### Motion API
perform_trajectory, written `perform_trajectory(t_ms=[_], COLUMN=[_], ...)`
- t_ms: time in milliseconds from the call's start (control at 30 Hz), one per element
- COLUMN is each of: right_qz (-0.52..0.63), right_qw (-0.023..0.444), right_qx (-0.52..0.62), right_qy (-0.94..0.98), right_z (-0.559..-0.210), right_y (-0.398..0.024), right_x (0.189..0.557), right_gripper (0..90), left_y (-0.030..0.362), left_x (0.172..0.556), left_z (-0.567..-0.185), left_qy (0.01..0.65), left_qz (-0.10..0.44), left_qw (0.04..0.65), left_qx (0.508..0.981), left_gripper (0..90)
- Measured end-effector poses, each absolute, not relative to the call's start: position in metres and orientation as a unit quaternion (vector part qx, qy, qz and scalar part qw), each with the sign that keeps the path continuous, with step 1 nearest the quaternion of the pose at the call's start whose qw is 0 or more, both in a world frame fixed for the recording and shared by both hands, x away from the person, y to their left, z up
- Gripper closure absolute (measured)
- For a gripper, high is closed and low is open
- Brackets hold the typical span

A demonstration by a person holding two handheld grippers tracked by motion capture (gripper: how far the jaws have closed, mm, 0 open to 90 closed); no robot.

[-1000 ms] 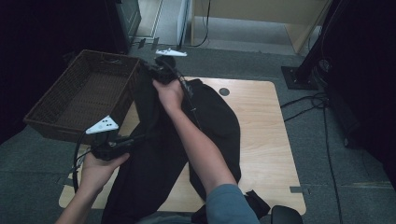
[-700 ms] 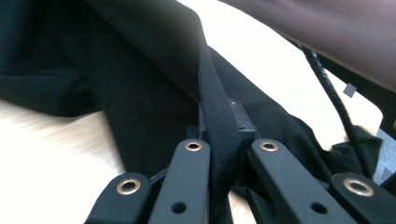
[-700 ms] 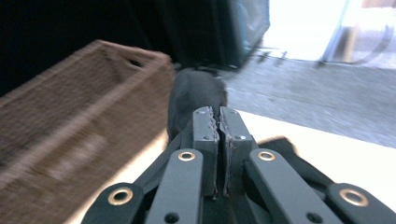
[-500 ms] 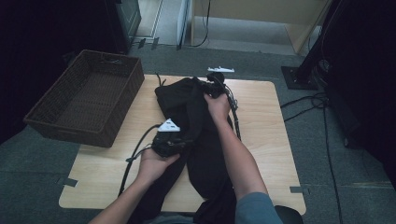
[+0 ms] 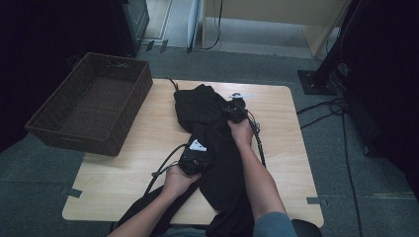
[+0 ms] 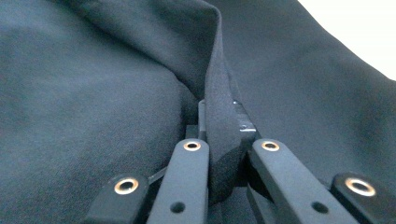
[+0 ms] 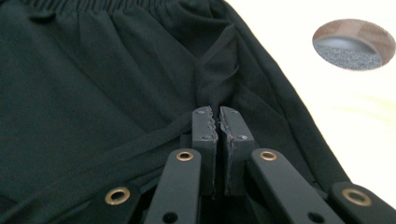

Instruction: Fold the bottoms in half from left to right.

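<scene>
The high view looked down from above the table (image 5: 123, 168); both gripper views sat close against the same black garment (image 5: 212, 123).

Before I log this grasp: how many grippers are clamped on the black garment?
2. The left gripper pinches a fold near the garment's middle; the right gripper pinches fabric farther up, near the elastic waistband.

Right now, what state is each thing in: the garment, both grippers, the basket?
Black garment: bunched on the table, its near end hanging over the front edge.
Left gripper: shut on a fold of the garment.
Right gripper: shut, pinching the garment near the elastic waistband.
Wicker basket: upright, empty, at the table's left edge.
Table: partly covered by the garment.
</scene>
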State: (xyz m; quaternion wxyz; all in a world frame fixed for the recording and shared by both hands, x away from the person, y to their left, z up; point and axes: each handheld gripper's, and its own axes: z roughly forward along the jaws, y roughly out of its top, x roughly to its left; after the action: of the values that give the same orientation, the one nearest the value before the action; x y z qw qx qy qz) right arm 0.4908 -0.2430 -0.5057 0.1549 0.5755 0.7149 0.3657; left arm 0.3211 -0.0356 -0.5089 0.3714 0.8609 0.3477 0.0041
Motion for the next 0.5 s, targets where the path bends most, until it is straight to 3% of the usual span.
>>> perform_trajectory(t_ms=[500], right_qz=[0.369], right_qw=[0.156], right_qx=[0.561], right_qy=[0.724], right_z=[-0.506], right_y=[-0.219], right_x=[0.485], right_gripper=[85.5], left_y=[0.071], left_x=[0.343], left_z=[-0.5], left_qy=[0.412], left_qz=[0.051], left_qw=[0.326], left_qx=[0.85], left_gripper=[87.8])
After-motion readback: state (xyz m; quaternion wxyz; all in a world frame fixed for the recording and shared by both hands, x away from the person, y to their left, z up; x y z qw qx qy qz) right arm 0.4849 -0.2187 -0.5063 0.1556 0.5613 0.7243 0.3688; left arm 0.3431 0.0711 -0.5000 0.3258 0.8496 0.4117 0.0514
